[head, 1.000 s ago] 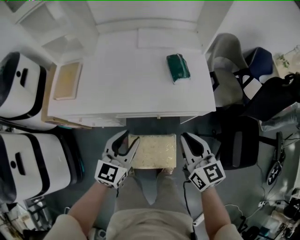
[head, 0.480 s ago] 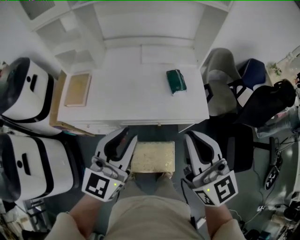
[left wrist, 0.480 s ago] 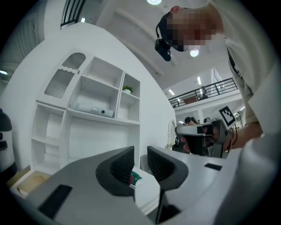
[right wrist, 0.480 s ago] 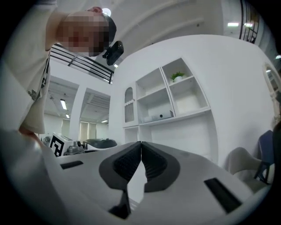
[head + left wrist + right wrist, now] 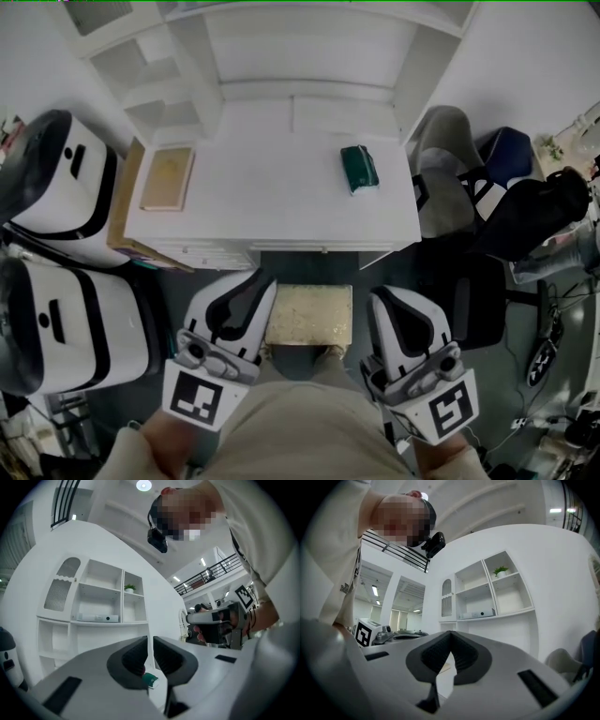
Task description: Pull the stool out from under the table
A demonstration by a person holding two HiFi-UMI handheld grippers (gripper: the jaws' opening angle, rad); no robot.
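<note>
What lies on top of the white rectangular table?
A flat tan rectangular pad near the left edge, a dark green pouch toward the right. Anything beneath the tabletop is covered.

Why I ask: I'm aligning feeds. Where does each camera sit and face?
Head view: on the person's head, facing steeply down at the white table and stool; left gripper, right gripper and lap show.
Left gripper view: on that gripper, facing the white shelves along its empty, closing jaws; the person's torso shows.
Right gripper view: on that gripper, facing the shelves along shut jaws; torso shows.
Shared: both gripper views see the shelves.
</note>
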